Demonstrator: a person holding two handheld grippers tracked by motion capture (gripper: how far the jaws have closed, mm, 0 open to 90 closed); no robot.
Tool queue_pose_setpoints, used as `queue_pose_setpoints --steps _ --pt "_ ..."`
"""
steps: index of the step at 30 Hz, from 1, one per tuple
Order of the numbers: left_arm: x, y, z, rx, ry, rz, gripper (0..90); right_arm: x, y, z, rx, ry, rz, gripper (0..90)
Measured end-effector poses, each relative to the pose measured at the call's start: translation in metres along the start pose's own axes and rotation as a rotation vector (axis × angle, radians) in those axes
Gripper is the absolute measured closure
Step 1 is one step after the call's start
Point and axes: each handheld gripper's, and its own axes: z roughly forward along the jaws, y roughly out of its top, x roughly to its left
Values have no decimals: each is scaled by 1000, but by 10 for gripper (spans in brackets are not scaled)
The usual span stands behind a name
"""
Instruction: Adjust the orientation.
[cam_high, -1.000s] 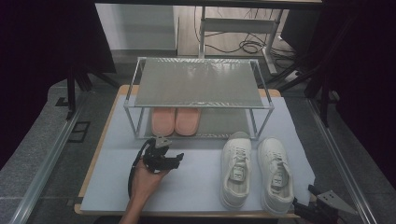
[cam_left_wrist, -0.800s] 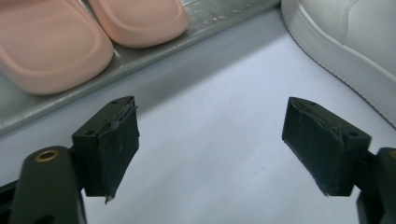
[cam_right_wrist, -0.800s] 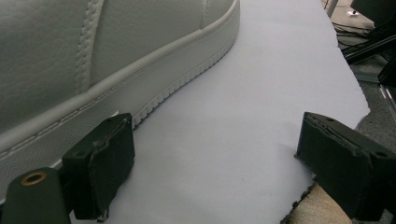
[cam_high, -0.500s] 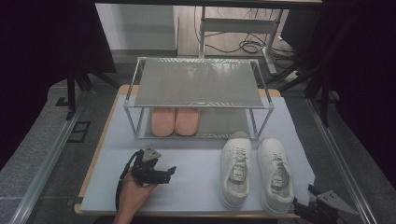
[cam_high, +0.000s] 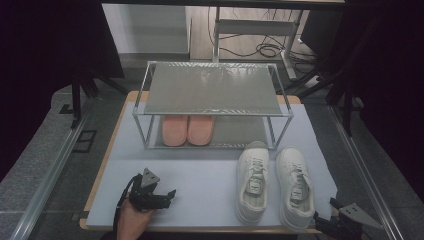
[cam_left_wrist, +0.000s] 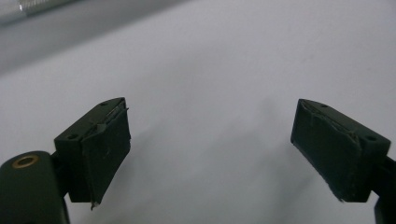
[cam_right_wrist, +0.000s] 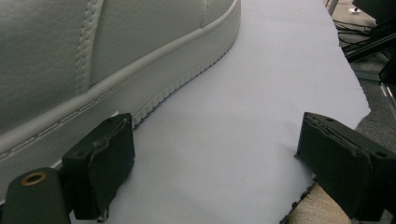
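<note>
Two white sneakers (cam_high: 272, 185) stand side by side on the white mat's front right. A pair of pink slippers (cam_high: 187, 130) sits on the lower shelf of the metal shoe rack (cam_high: 212, 90). A hand holds my left gripper (cam_high: 170, 197) low over the mat's front left; it points right. Its jaws (cam_left_wrist: 210, 112) have just been opening and stand open with only bare mat between them. My right gripper (cam_high: 322, 216) rests at the front right corner, open (cam_right_wrist: 215, 126). Its left jaw lies beside the right sneaker's sole (cam_right_wrist: 140, 88) and nothing is between the jaws.
The white mat (cam_high: 200, 170) covers a wooden table, whose edge (cam_high: 102, 170) shows at the left. The mat's ragged corner (cam_right_wrist: 355, 107) lies close to my right gripper. Dark stands, rails and floor cables surround the table.
My left gripper has moved back from the rack toward the near-left edge and sunk lower. The right gripper and the shoes have stayed put.
</note>
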Motion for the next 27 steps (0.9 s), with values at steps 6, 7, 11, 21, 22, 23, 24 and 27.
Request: queue_pose_setpoints --steps 6,7,11,21,22,23,24,27 --pt "0 -6 3 11 11 5 119 0 2 0 11 2 -2 117" --pt "0 -5 4 17 15 9 122 0 2 0 11 2 -2 117" --pt "-1 -6 4 10 18 6 129 -1 3 0 23 4 -8 119" --pt "-1 -7 3 5 22 6 132 1 9 -2 53 -7 -10 134" --pt "-1 -7 3 5 22 6 132 1 10 -3 53 -6 -9 135" --pt "-1 -7 3 4 23 7 132 0 11 -4 54 -3 -7 136" --pt "-1 -7 3 4 23 7 133 0 12 -6 51 0 -4 137" --pt "-1 -7 3 3 24 7 133 -3 17 -10 38 8 16 141"
